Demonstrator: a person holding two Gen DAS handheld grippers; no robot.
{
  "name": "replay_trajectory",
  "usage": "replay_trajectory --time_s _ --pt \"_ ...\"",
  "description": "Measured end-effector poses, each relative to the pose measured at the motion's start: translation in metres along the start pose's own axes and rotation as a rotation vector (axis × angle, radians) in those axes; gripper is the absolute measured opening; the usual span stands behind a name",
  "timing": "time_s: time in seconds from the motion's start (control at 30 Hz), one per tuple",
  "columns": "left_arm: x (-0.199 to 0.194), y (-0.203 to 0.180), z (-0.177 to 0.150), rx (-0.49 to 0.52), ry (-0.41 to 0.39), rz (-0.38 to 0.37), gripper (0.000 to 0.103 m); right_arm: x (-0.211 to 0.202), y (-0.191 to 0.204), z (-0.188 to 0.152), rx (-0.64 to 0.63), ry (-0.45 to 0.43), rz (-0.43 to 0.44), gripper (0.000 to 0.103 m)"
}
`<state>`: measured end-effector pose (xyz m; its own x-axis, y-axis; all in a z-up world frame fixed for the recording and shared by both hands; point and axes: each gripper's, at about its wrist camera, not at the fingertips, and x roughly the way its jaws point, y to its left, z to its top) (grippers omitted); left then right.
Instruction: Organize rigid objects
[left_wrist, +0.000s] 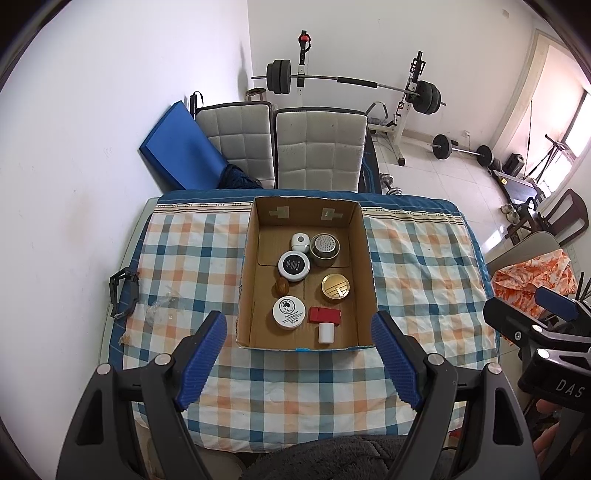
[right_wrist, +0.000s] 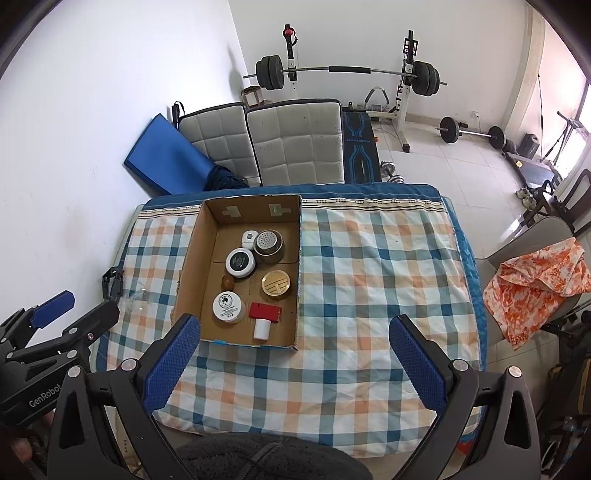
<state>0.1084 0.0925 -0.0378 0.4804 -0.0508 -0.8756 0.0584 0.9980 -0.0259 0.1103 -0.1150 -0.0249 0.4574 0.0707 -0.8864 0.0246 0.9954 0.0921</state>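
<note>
Both grippers hover over the near edge of the table: your left gripper (left_wrist: 299, 354) and right gripper (right_wrist: 295, 354) each stand with jaws spread wide and nothing between them.

Beyond them, the checked cloth (right_wrist: 369, 277) lies bare of loose items in both views. All the small rigid things sit inside the cardboard box (left_wrist: 364, 258), whose long axis runs away from you, toward the chairs (left_wrist: 317, 147).

Nearest in the box, a white cap (left_wrist: 326, 332) touches a red block (left_wrist: 325, 316), whose long side lies across the box; a white jar (left_wrist: 289, 313) sits just beside it. Further in come a brown nut (left_wrist: 281, 286), a gold lid (left_wrist: 335, 287), a black-topped jar (left_wrist: 294, 265), a metal cup (left_wrist: 325, 248) and a small white case (left_wrist: 300, 240).

This layout fits either items gathered for sorting or a finished packing; the views do not settle which.
</note>
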Motion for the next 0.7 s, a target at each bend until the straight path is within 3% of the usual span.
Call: replay_trajectory --time_s 0.7 --pt "-0.0007 0.0028 -0.0025 -0.009 -0.001 -0.002 0.08 -0.0015 0.0035 -0.0006 -0.021 -0.03 -0.047 0.103"
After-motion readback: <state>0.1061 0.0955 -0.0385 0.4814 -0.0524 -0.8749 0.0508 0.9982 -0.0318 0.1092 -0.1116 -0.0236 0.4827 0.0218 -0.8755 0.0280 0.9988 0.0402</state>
